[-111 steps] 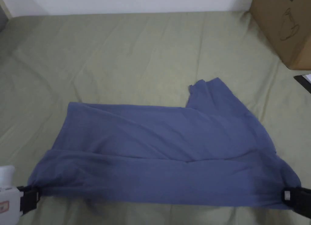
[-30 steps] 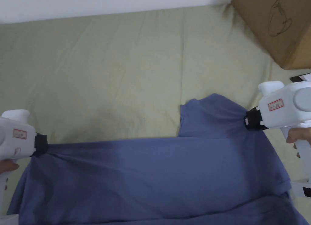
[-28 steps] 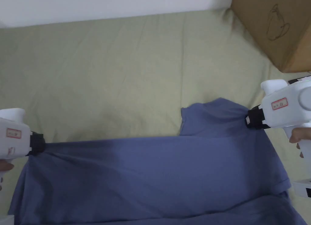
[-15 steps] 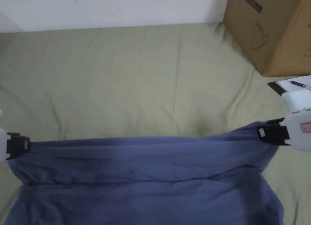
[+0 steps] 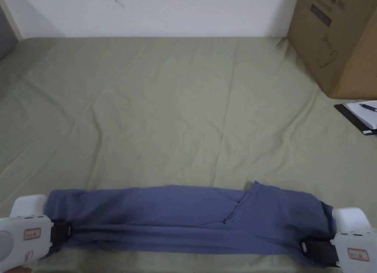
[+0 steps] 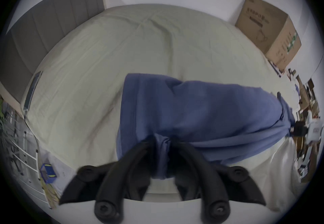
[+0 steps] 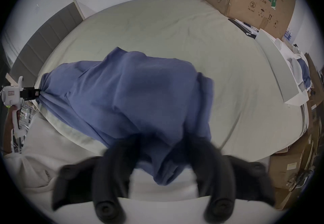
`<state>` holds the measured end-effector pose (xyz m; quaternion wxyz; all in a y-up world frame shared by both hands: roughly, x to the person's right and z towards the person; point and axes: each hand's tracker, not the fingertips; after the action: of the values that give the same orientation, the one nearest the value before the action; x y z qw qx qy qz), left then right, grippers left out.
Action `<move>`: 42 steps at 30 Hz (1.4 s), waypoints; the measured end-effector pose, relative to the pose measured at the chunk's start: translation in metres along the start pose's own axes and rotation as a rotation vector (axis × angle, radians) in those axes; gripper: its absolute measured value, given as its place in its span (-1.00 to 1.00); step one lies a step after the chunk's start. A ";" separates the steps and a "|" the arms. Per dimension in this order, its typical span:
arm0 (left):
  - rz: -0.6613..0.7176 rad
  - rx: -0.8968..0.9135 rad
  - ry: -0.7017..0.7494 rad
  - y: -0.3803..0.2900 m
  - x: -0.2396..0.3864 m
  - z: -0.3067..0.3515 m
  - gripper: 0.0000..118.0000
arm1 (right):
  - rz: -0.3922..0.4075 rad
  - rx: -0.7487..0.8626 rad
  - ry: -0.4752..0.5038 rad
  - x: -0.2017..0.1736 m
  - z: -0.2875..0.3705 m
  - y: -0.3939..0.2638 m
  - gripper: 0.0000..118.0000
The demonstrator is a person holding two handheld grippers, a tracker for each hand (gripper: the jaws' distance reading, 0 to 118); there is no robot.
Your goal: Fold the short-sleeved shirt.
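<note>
A: Any writing? The cardboard box (image 5: 333, 38) at upper right carries dark print and a sketch — blurred in the head view.

B: And the shirt (image 5: 191, 220)?

A: A long blue band across the lower frame on the green sheet (image 5: 176, 112). The left gripper (image 5: 60, 233) pinches its left end, the right gripper (image 5: 318, 250) its right end; both cut off by the frame edge — hands hidden

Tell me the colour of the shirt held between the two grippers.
The short-sleeved shirt is plain blue, clearest in the head view.
</note>
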<state>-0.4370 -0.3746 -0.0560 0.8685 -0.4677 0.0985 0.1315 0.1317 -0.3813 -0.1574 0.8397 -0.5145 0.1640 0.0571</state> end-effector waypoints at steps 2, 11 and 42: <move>0.039 0.013 -0.023 0.006 -0.003 0.009 0.42 | -0.001 0.027 -0.006 -0.003 0.011 0.002 0.52; 0.247 0.147 -0.113 -0.003 -0.037 0.074 0.78 | -0.092 0.362 0.082 -0.041 0.072 0.019 -0.46; 0.591 0.062 -0.585 0.010 -0.149 -0.040 0.94 | 0.003 0.203 0.213 -0.178 0.009 0.043 -1.00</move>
<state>-0.5834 -0.4230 -0.0412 0.7985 -0.3361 -0.0185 0.4992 -0.0451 -0.3406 -0.1307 0.8651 -0.4299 0.2580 -0.0133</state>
